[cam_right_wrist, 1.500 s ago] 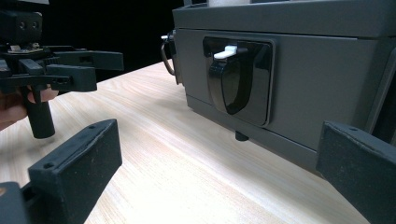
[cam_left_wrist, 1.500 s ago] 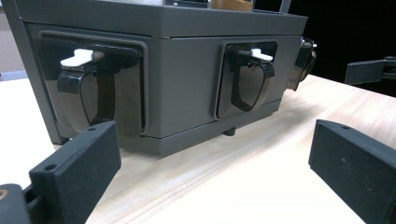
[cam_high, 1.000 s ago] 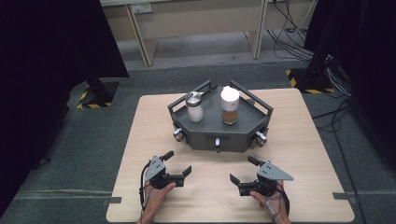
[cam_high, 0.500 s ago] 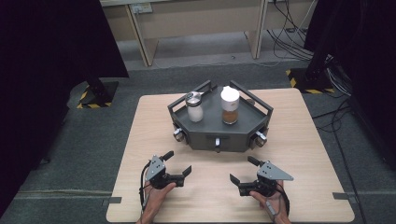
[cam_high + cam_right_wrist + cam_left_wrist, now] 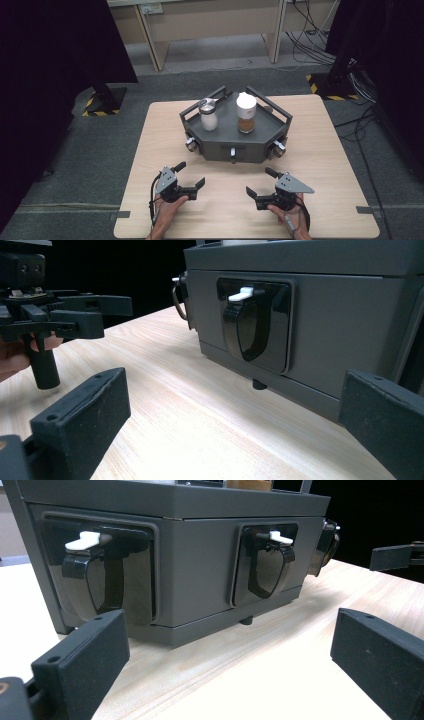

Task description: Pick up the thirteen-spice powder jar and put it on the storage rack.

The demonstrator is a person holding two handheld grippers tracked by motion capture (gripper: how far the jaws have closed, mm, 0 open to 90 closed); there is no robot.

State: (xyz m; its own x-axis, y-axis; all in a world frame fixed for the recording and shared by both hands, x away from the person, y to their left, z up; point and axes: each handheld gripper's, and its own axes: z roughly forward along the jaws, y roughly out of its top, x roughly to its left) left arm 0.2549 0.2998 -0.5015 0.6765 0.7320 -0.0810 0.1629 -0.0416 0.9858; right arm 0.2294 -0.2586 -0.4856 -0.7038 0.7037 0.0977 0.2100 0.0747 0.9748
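Observation:
A dark grey, angular box point(image 5: 235, 142) with a railed top stands mid-table. On it are a metal-lidded jar of white contents point(image 5: 208, 116) and a white-lidded jar of brown contents point(image 5: 246, 114). My left gripper point(image 5: 190, 174) is open and rests near the front edge, pointing at the box. My right gripper point(image 5: 259, 181) is also open, mirrored beside it. The left gripper point(image 5: 230, 655) faces the box point(image 5: 200, 570), where two dark latches with white tabs point(image 5: 107, 575) point(image 5: 267, 560) show. The right gripper point(image 5: 235, 415) faces one such latch point(image 5: 255, 325). Both hold nothing.
The wooden table point(image 5: 325, 150) has bare room on both sides of the box and between the grippers. Black curtains, desk legs and floor cables lie beyond the table. The left gripper point(image 5: 55, 315) shows at the upper left of the right gripper view.

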